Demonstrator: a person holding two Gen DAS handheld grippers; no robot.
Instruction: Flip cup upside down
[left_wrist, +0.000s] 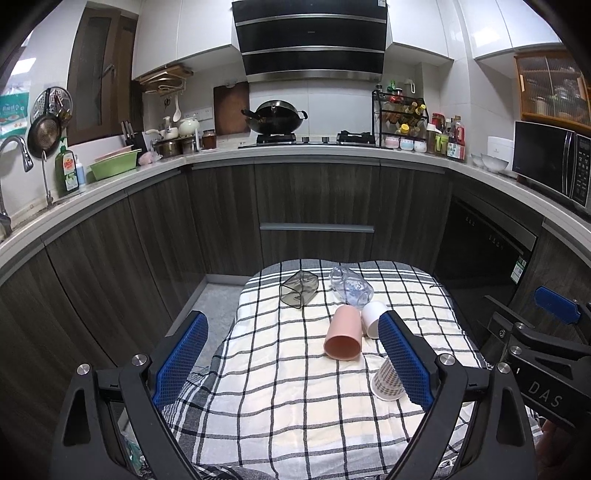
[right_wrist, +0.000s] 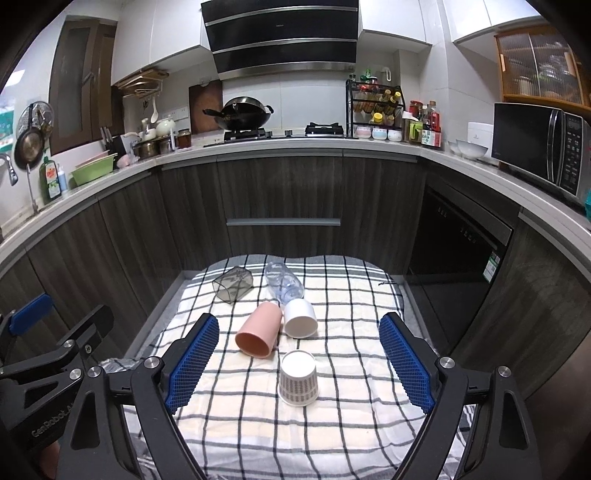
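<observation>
Several cups rest on a checked cloth (right_wrist: 351, 424). A patterned paper cup (right_wrist: 298, 378) stands upside down, base up; in the left wrist view (left_wrist: 386, 382) my right finger half hides it. A pink cup (right_wrist: 256, 334) (left_wrist: 343, 338), a white cup (right_wrist: 301, 318) (left_wrist: 373, 317), a clear glass (right_wrist: 284, 282) (left_wrist: 351, 286) and a smoky grey square cup (right_wrist: 233, 283) (left_wrist: 299, 288) lie on their sides. My left gripper (left_wrist: 291, 321) is open and empty above the cloth's left part. My right gripper (right_wrist: 299, 325) is open and empty, above the near edge, in line with the paper cup.
The cloth covers a small table (left_wrist: 258, 443) in a kitchen, with dark cabinets (right_wrist: 284, 192) behind and a dishwasher (right_wrist: 461, 243) at right. The other gripper shows at each view's edge: right one (left_wrist: 546, 343), left one (right_wrist: 44, 354).
</observation>
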